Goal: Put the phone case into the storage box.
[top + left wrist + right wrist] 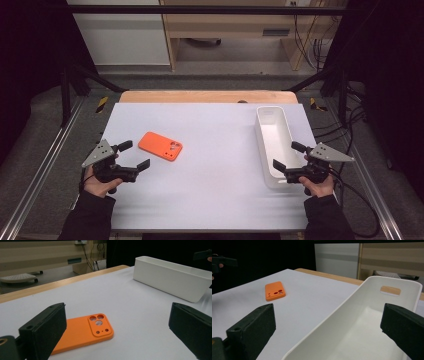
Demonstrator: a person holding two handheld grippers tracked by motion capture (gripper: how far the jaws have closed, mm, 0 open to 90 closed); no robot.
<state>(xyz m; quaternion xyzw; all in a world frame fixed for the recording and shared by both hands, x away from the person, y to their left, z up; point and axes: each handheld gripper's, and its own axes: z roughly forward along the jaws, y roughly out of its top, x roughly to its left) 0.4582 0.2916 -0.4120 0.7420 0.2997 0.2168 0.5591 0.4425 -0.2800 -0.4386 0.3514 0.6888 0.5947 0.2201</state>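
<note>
While both sets of fingers stand spread as wide as they go with nothing between them, the risks all lie in the approach. The left gripper (134, 155) hovers low over the worktop (215, 180), just short of the orange phone case (160, 146), which lies flat with its camera cut-outs facing up, near the left side of the sheet and well apart from the white bin (274, 150). In the left gripper view the case (85, 333) sits partly behind the left finger (43, 332), off the centre line between the two, so a straight close from this pose would likely catch one corner and spin it instead of seizing it.

A case this thin and flexible gives little edge to pinch; I judge that fingers coming down level would scrape the worktop or push the case along the smooth surface, and a grip across the soft sides could bow it until it pops free.

The right gripper (287, 156) hangs at the near end of the bin, its fingers (252, 327) straddling the near rim in the right gripper view, apparently not touching it. A careless nudge there could slide or tip the light, empty bin (372, 322), and a hurried drop could land the case on the rim.
</note>
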